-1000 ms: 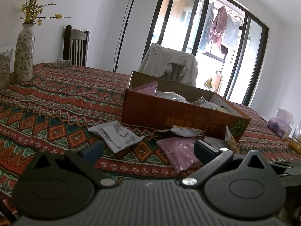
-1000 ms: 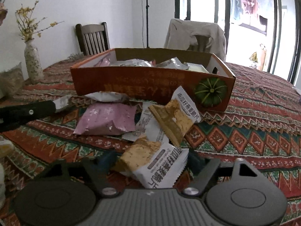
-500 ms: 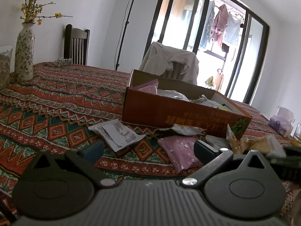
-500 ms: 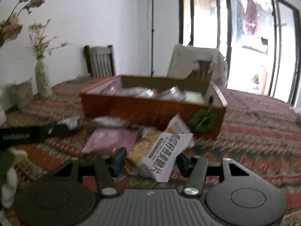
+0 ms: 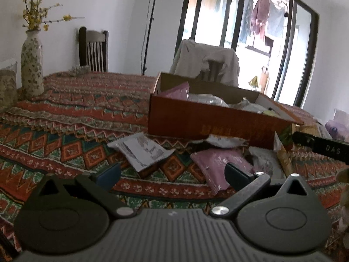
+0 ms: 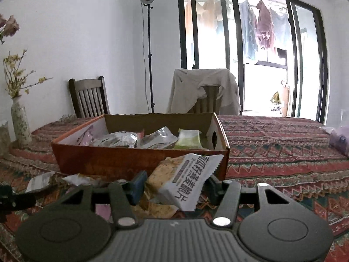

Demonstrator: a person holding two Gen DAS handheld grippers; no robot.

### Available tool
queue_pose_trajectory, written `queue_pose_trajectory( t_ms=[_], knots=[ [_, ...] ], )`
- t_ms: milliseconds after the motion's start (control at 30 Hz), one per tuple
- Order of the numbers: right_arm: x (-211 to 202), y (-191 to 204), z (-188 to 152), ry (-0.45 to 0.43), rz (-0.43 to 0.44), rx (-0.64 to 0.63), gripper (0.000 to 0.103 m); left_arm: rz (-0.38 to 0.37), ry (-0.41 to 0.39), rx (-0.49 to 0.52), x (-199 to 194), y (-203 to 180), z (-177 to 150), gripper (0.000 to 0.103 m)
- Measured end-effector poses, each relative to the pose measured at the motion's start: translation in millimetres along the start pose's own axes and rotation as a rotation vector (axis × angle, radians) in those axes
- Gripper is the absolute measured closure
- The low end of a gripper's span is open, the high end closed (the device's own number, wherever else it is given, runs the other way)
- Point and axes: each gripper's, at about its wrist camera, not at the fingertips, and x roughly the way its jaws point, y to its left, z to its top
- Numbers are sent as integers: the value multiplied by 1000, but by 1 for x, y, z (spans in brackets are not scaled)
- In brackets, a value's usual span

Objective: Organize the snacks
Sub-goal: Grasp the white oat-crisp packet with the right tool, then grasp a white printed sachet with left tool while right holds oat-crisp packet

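Note:
An orange cardboard box holds several snack packets. My right gripper is shut on a white-and-tan cracker packet and holds it up in front of the box's near wall. My left gripper is open and empty, low over the table. A pink packet and a white packet lie on the cloth just ahead of it. A crumpled white wrapper lies against the box.
The table carries a patterned red cloth. A flowered vase stands far left. Two chairs stand behind the table, one draped with a jacket. A purple bag lies at right.
My right gripper has closed on the cracker packet, lifted it off the table and carried it toward the box. The left gripper has hardly moved.

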Motion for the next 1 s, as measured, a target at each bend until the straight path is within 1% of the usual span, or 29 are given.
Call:
queue_pose_trajectory(
  t_ms=[100,200,333,467,567,667,800,833,900,1000],
  knots=[
    [-1,1,-5,-25,-11,-6,47,22,12,12,0,-1,3,0],
    [-3,-1,-8,-35,-12,5,48,72,13,18,0,0,9,0],
    [-6,-2,-8,-48,-3,7,48,94,37,-22,4,13,24,0],
    [-12,-1,-9,-75,2,-3,48,156,71,-45,17,24,39,0],
    [-12,-1,-8,-74,9,1,48,200,86,-80,27,31,43,0],
    [-12,-2,-7,-79,16,4,48,208,112,-109,38,35,45,0],
    [-15,-2,-8,-92,10,7,48,261,169,-115,56,33,46,0],
    [-15,-2,-8,-94,10,9,48,261,177,-120,59,33,47,0],
    [-15,-2,-8,-95,10,14,48,259,181,-114,64,31,48,0],
    [-15,-3,-8,-94,16,19,48,278,206,-97,75,26,49,0]
  ],
)
